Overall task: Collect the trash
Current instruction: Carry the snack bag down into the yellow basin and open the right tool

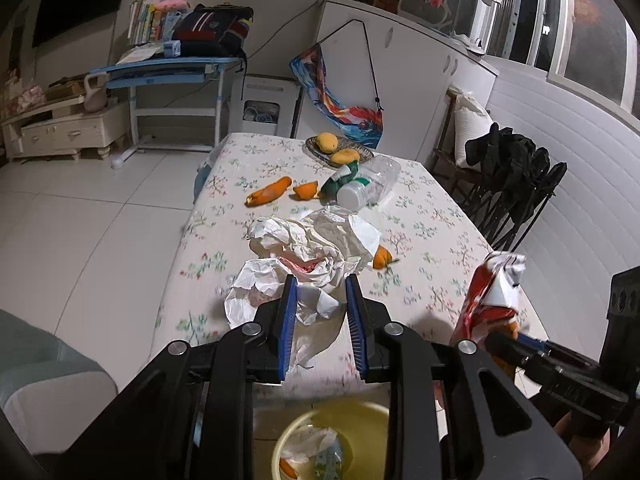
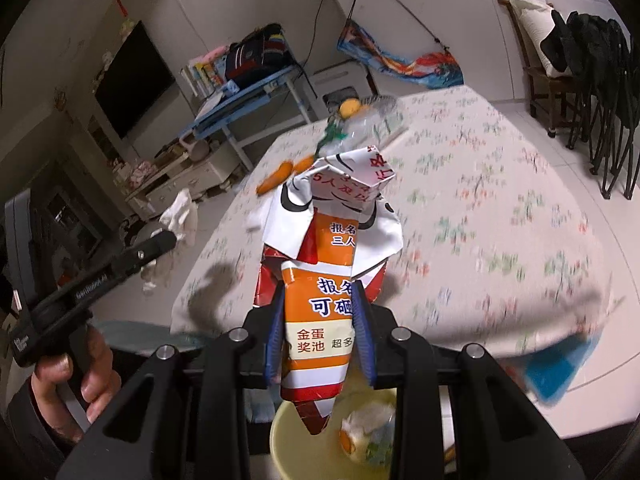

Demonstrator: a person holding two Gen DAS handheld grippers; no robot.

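In the left wrist view my left gripper (image 1: 322, 280) is shut on a crumpled white paper (image 1: 316, 308) that hangs past the near edge of the flowered table (image 1: 424, 216). More crumpled paper (image 1: 316, 236) lies just beyond it. My right gripper (image 2: 320, 290) is shut on a folded red, orange and white flyer (image 2: 320, 312), held upright; the same flyer (image 1: 492, 300) shows at the right of the left view. A yellow bin (image 1: 286, 436) (image 2: 280, 436) stands on the floor below both grippers, with tissue and peel in it.
Orange peels (image 1: 269, 194) (image 1: 382, 258), a clear plastic bottle (image 1: 372, 186) and a green wrapper (image 1: 340, 180) lie on the table. A basket with mangoes (image 1: 336, 150) is at the far end. Chairs draped with black clothes (image 1: 516, 184) stand right. A hand (image 2: 80, 372) grips the left tool.
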